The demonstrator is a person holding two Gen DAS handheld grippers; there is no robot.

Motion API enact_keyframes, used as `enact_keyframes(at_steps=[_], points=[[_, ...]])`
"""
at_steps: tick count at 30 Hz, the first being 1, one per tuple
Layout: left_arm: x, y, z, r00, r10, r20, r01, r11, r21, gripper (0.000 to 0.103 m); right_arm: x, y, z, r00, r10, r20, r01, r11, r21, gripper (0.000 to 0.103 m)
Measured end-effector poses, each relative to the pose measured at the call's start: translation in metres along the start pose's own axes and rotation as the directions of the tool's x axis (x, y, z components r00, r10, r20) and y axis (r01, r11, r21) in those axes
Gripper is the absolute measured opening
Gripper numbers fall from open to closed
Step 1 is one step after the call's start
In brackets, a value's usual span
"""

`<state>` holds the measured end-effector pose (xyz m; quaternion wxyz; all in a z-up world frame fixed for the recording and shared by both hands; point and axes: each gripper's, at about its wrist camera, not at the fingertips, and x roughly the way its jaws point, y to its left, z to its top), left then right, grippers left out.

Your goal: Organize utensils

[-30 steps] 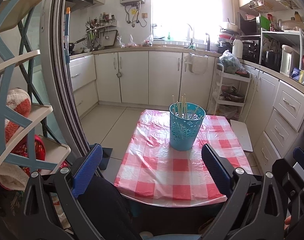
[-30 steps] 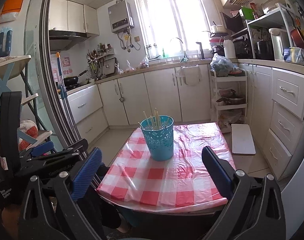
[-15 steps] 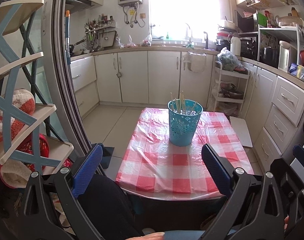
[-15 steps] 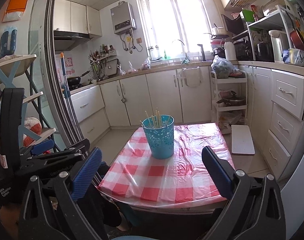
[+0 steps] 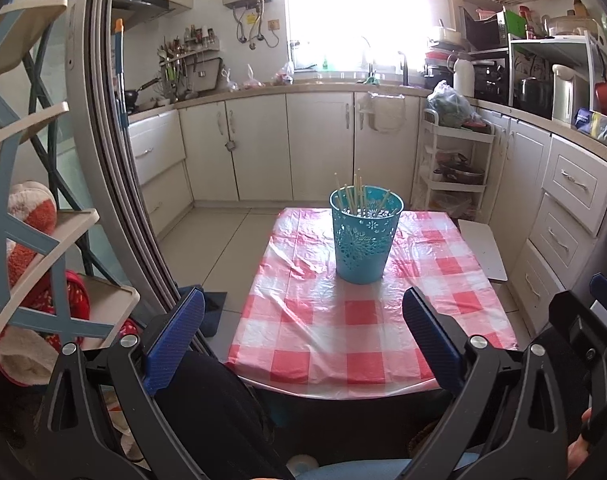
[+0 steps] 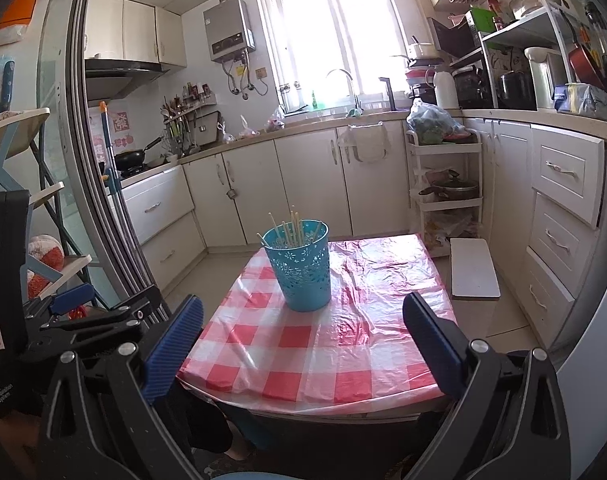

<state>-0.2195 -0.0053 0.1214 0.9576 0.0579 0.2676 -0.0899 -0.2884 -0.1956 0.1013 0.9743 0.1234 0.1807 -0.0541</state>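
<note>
The left gripper (image 5: 303, 320) has its two blue ribbed fingers (image 5: 175, 334) spread wide apart, with nothing between them. It is held level, short of the near edge of the table, pointing across it toward the kitchen cabinets. The right gripper (image 6: 302, 326) is in the same pose: its blue ribbed fingers (image 6: 431, 342) are fully parted and hold nothing, and it too sits back from the table's near edge. In the right wrist view, the black frame of the left gripper shows at the lower left, so the two are side by side and apart. A fingertip of the person's hand (image 5: 579, 446) shows at the lower right edge of the left wrist view, on the black frame of the other gripper.

Beyond both pairs of fingers lies the table covered in a red-and-white checked plastic cloth (image 5: 355, 320). On it stands the turquoise perforated plastic holder (image 5: 365, 234), upright, towards the far edge and roughly midway between the left and right edges. Several pale wooden chopsticks (image 5: 357, 194) stand in it, leaning at slightly different angles with their tips above the rim. A white flat board (image 6: 473, 268) lies just off the table's right edge.
</note>
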Motion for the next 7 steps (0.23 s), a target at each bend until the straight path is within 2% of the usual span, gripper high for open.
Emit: enact_keyframes(at_steps=[3, 7], points=[[0.014, 0.003, 0.001, 0.999, 0.03, -0.016, -0.03, 1.0, 0.001, 0.095, 0.015, -0.005, 0.0, 0.999, -0.013, -0.034, 0.012, 1.0, -0.011, 0.096], [0.038, 0.01, -0.002, 0.998, 0.031, -0.063, -0.033, 0.999, -0.019, 0.095, 0.053, -0.018, -0.004, 0.994, -0.053, -0.096, 0.051, 0.998, -0.023, 0.096]])
